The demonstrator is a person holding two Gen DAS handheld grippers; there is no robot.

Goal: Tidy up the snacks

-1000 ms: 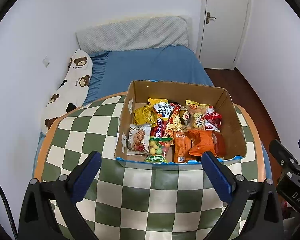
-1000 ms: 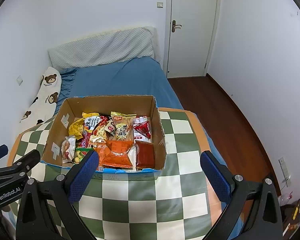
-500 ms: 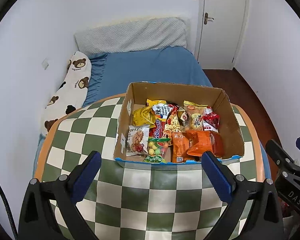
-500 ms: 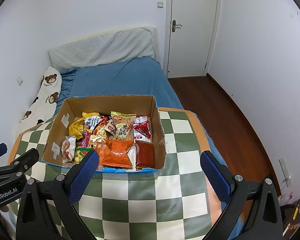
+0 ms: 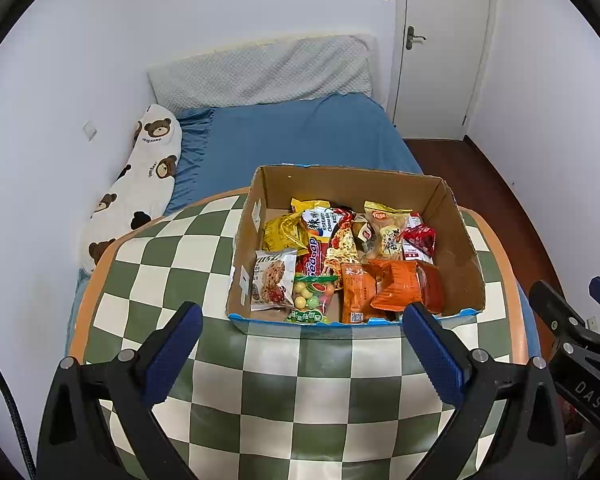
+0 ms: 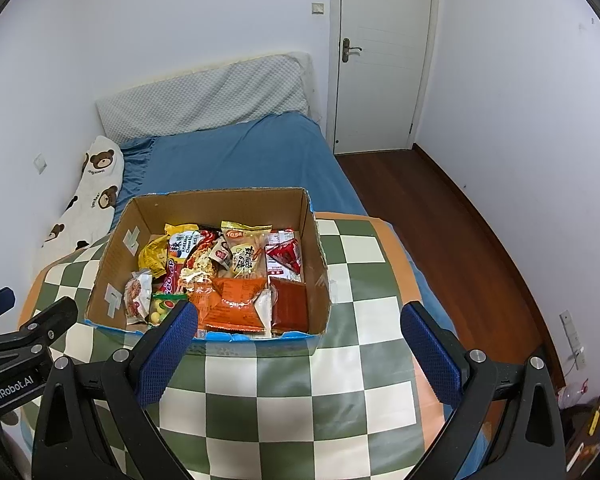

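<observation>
Blue ribbed pads face each other across a wide gap on the left gripper [image 5: 302, 344], which hovers empty above the near part of the green-and-cream checked tablecloth [image 5: 300, 392]. The right gripper [image 6: 298, 344] is spread just as wide and also carries nothing; it hangs over the same cloth, a little to the right. Each camera catches the other tool at its edge: the left wrist view shows the right gripper's black frame at the far right, and the right wrist view shows the left one at the far left.

Just beyond both sets of fingers stands the open cardboard box [image 5: 456, 248] on the table, its near rim edged in blue. Snack packets fill its floor. From the left wrist view the near row reads clearly: a white cookie packet [image 5: 273, 280], a green-topped bag of coloured candies [image 5: 314, 300], and orange packets [image 5: 396, 288]. The right wrist view shows better the dark red flat packet [image 6: 289, 306] in the near right corner and the small red triangular packet [image 6: 285, 255] behind it. A yellow crumpled bag [image 5: 282, 232] lies towards the back left.

Behind the table is a bed with a blue sheet [image 6: 236, 156], a bear-print pillow [image 5: 140, 184] along the wall, then a white door [image 6: 384, 52].
</observation>
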